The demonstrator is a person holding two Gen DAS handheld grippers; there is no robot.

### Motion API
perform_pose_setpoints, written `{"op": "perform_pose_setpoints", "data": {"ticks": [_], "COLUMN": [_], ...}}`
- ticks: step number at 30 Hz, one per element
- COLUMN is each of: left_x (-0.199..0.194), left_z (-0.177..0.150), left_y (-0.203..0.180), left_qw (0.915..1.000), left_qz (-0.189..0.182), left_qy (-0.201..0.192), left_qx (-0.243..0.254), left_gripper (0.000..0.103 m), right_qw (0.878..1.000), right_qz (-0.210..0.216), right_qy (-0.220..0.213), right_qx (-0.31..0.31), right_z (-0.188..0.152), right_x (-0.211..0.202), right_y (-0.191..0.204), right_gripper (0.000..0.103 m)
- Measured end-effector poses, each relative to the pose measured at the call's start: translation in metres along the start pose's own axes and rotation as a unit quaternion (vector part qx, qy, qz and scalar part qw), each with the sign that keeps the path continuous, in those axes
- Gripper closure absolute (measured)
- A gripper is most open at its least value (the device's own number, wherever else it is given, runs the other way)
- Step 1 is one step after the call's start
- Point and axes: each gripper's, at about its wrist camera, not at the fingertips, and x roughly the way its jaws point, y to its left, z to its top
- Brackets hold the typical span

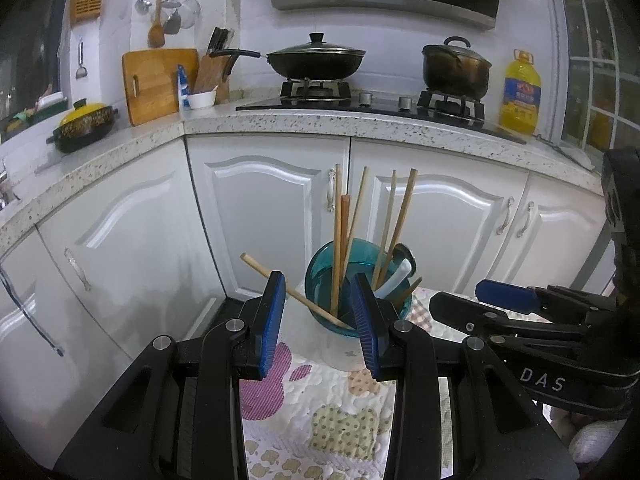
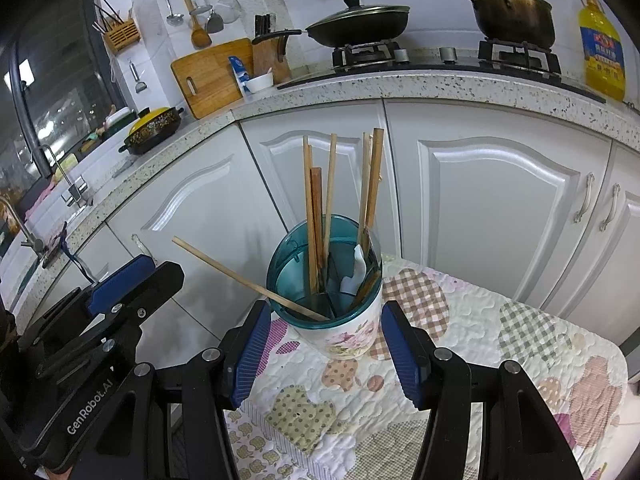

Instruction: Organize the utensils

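While the utensil holder [image 2: 340, 320] stands on the quilted desk [image 2: 500, 340], 1 chopstick [image 2: 240, 278] leans over its rim; left tool [image 1: 318, 312] and right tool [image 2: 326, 350] gape, gripping nothing.

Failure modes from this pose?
1. The leaning chopstick rests only on the holder rim; a nudge from the left claw may flip it out.
2. The holder looks tall and narrow, so either open claw, left or right claw, could tip it off the quilted cloth.
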Motion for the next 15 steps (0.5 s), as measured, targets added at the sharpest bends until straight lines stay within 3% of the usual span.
{"op": "perform_pose_setpoints", "data": {"ticks": [7, 15], "left_x": [0.004, 0.014], "left_z": [-0.003, -0.01], "left_y": [-0.005, -0.016], "left_qw": [1.0, 0.9998], "left_qz": [-0.004, -0.012], "left_qy": [0.004, 0.013], "left_qx": [0.003, 0.009], "left_gripper": [0.07, 0.07], "right_qw": [1.0, 0.999], "right_qz": [-0.004, -0.034], "right_qy": [0.0, 0.006], "right_qx": [0.007, 0.043], "right_z": [-0.003, -0.019], "right_x": [-0.001, 0.0], "right_y": [-0.009, -0.053], "right_gripper": [0.047, 0.047]}}
